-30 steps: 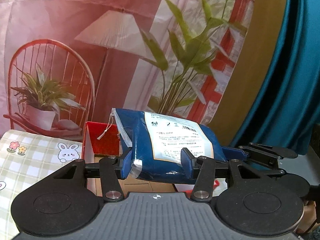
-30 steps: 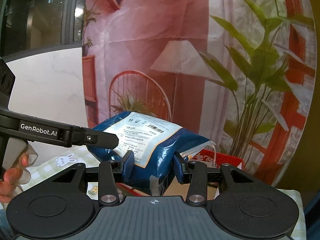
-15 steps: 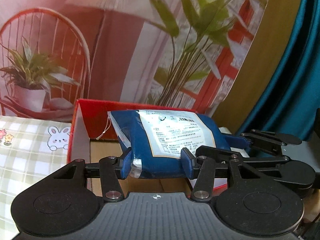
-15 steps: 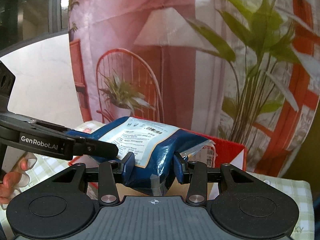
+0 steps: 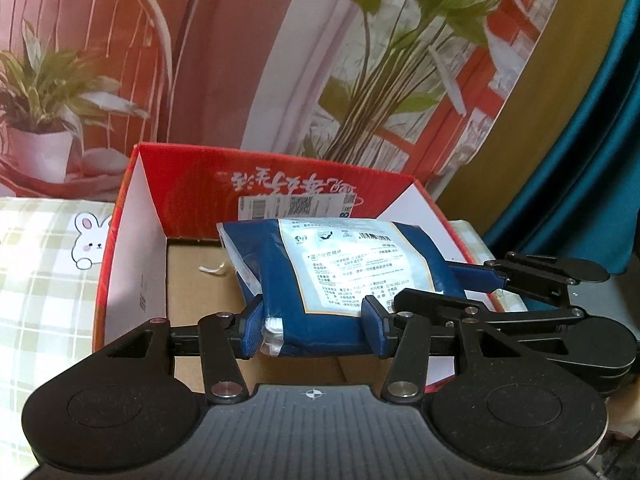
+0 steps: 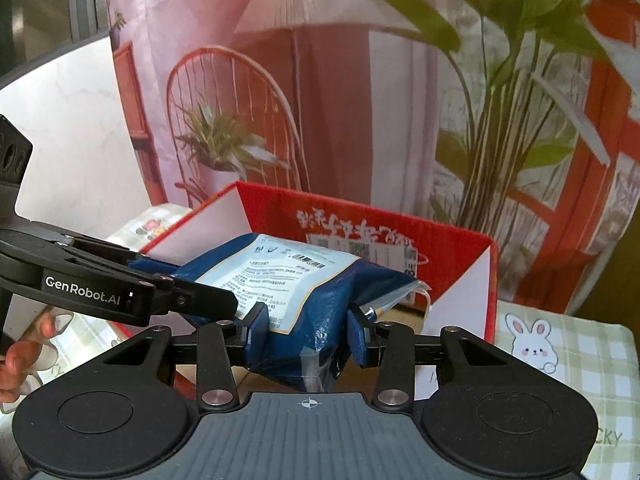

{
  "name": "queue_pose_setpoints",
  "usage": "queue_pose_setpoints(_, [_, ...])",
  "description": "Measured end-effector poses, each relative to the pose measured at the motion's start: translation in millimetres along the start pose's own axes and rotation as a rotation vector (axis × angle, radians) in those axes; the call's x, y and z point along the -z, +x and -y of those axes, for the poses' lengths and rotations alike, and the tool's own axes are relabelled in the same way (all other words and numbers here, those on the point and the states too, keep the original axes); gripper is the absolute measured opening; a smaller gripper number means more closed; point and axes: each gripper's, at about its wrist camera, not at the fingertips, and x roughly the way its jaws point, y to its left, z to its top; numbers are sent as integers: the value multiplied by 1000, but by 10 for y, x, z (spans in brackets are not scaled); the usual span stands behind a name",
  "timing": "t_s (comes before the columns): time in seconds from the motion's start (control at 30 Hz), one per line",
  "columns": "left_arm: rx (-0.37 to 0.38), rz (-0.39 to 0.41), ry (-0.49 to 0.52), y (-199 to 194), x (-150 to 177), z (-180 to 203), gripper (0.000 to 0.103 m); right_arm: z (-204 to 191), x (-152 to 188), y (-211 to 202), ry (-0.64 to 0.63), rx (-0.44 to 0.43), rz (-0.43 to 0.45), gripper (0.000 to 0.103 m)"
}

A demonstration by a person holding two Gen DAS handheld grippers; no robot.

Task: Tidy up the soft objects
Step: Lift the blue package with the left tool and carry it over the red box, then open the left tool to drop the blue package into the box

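A soft blue package [image 5: 320, 280] with a white printed label hangs between both grippers, just above the open red cardboard box [image 5: 280, 184]. My left gripper [image 5: 314, 334] is shut on its near end. My right gripper [image 6: 306, 332] is shut on the other end of the package [image 6: 304, 280]. The right gripper's arm also shows at the right of the left wrist view [image 5: 540, 280], and the left gripper's arm shows at the left of the right wrist view [image 6: 100, 280]. The box [image 6: 360, 224] has a brown cardboard floor [image 5: 200, 280] with a white string tag on it.
The box stands on a green checked cloth with bunny prints [image 5: 48, 280] [image 6: 560, 360]. A printed backdrop with a chair, lamp and plants [image 5: 280, 60] hangs close behind the box. A teal curtain [image 5: 592, 160] is at the right. A hand [image 6: 24, 352] holds the left gripper.
Both grippers have tilted and moved down and forward with the package. The package has gone from above the box's rim to low over the box's inside.
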Motion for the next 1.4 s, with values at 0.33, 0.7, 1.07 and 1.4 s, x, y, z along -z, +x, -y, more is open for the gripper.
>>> queue_pose_setpoints(0.33, [-7, -59, -15, 129, 38, -77, 52, 30, 14, 193, 3, -9, -61, 39])
queue_pose_setpoints(0.7, [-11, -104, -19, 231, 100, -69, 52, 39, 64, 283, 24, -10, -124, 39])
queue_pose_setpoints(1.07, [-38, -77, 23, 44, 97, -16, 54, 80, 96, 205, 79, 57, -140, 45])
queue_pose_setpoints(1.4, [-50, 10, 51, -560, 355, -41, 54, -138, 281, -407, 98, 28, -50, 48])
